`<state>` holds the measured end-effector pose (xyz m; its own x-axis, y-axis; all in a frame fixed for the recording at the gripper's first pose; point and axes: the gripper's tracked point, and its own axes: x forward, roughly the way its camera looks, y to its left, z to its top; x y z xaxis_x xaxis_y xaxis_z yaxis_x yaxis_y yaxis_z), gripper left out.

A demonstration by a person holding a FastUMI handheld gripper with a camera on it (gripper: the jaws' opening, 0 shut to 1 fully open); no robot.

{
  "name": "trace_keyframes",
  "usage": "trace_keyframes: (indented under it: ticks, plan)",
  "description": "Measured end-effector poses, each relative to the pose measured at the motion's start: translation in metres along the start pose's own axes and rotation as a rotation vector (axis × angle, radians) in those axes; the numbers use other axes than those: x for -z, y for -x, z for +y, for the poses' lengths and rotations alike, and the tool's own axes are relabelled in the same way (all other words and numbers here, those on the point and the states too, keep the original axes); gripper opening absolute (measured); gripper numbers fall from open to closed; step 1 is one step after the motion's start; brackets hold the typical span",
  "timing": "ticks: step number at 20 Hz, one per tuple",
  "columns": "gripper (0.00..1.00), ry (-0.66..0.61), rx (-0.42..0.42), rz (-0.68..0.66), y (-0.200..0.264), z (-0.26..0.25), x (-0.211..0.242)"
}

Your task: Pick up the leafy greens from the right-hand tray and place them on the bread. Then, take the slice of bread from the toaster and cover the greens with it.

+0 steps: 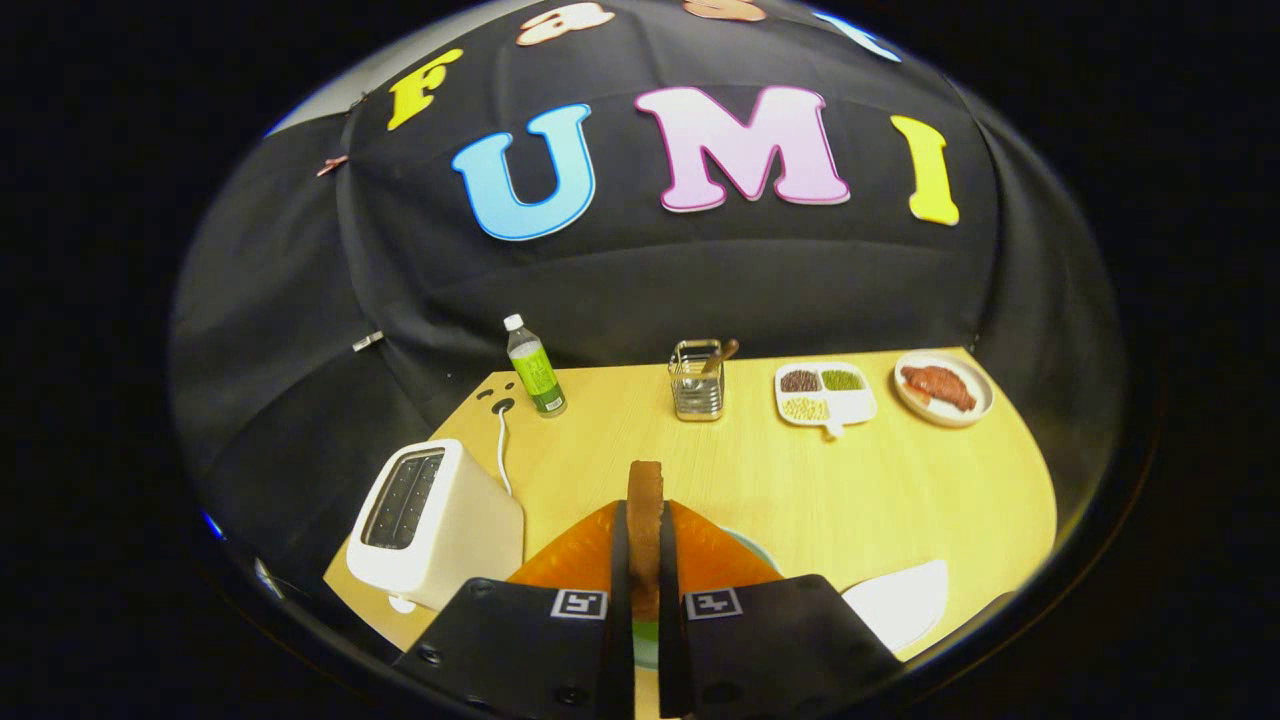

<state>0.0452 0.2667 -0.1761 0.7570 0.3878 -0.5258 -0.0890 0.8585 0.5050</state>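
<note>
Hand-held gripper (645, 590) clenched on brown toasted bread slice (645, 520), held upright on edge, directly above orange round plate (580, 555); white toaster (430, 520) sits just left.

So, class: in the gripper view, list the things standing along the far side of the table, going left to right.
Green-labelled bottle → wire utensil holder → divided dish of beans → round plate with meat. Nearer, the gripper is shut on the bread slice.
</note>
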Motion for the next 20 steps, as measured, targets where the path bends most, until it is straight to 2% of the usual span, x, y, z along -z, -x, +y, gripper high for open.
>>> trace_keyframes:
  ticks: [6, 10, 11, 13, 16, 20]
  plan:
    - [0.14, -0.246, -0.03, 0.028, -0.027, 0.007, 0.037]
    - [0.14, -0.366, 0.018, 0.064, -0.04, -0.019, 0.063]
    - [0.14, -0.364, 0.045, 0.069, -0.042, -0.029, 0.07]
    - [0.14, -0.274, 0.094, 0.063, -0.044, -0.052, 0.081]
    - [0.14, -0.103, 0.113, 0.077, -0.048, -0.059, 0.088]
    - [0.16, 0.028, 0.153, 0.101, -0.048, -0.069, 0.096]
